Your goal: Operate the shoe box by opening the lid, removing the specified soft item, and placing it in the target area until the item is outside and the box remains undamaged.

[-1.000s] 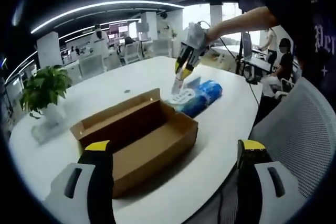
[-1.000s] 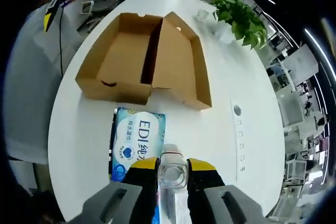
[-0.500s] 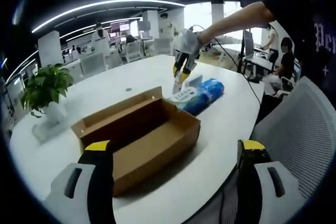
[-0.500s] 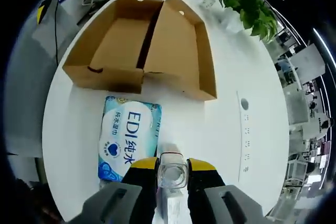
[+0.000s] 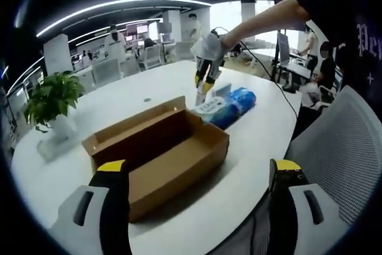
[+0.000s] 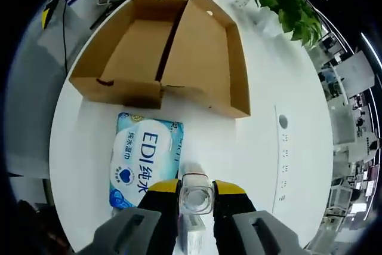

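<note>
Left gripper view: left gripper (image 5: 200, 198) hangs low over the near edge of the white table (image 5: 119, 103), jaws spread wide, nothing between them. Brown shoe box (image 5: 158, 153) sits open in front of it, lid folded back, inside looks empty. Beyond the box lies the blue wipes pack (image 5: 227, 107) on the table, outside the box, just beside its far end. Right gripper (image 5: 205, 77) reaches down over the pack from above, held by a person's hand. Potted plant (image 5: 51, 103) stands well apart at the table's left. Right gripper view: right gripper (image 6: 196, 198) has its jaws closed on a small clear item (image 6: 196, 193), what it is cannot tell; wipes pack (image 6: 142, 159) lies flat beside the open shoe box (image 6: 164, 55), apart from it.
</note>
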### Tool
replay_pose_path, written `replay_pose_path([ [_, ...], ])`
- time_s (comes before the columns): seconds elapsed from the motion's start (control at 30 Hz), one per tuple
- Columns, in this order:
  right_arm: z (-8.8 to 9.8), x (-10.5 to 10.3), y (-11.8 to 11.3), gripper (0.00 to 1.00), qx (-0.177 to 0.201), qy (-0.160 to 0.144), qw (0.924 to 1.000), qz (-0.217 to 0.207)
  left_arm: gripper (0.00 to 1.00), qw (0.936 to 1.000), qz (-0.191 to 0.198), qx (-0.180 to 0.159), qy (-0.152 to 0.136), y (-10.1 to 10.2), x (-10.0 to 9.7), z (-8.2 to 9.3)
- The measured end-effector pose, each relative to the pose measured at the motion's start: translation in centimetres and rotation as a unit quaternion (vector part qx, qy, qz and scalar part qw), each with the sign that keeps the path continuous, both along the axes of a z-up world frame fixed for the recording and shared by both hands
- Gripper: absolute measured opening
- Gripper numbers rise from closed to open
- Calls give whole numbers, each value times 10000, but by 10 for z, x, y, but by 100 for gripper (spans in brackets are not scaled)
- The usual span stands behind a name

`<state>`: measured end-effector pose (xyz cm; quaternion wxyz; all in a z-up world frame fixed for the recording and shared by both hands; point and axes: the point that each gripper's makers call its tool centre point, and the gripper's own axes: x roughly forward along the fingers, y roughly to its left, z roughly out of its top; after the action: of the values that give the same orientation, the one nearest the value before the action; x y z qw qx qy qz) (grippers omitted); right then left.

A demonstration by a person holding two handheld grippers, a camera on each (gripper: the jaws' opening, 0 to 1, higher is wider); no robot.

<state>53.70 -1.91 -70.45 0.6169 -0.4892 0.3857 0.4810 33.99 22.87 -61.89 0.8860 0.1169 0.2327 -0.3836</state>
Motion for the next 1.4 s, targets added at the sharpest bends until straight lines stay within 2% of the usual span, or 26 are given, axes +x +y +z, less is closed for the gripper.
replay_pose_path([
  [0.2, -1, 1, 2, 17, -25, 45, 10000, -28, 98, 10000, -6, 30, 1, 1, 0, -1],
  [0.77, 3, 14, 1, 19, -12, -96, 9999, -118, 96, 9998, -18, 179, 35, 3, -1, -6],
  [1.03, 5, 18, -3, 21, 31, -113, 9996, -265, 96, 9996, 78, 277, 56, 8, 1, -9],
  [1.4, 7, 19, -4, 26, 77, -162, 9994, -303, 94, 9992, 301, 243, 71, 15, 5, -7],
])
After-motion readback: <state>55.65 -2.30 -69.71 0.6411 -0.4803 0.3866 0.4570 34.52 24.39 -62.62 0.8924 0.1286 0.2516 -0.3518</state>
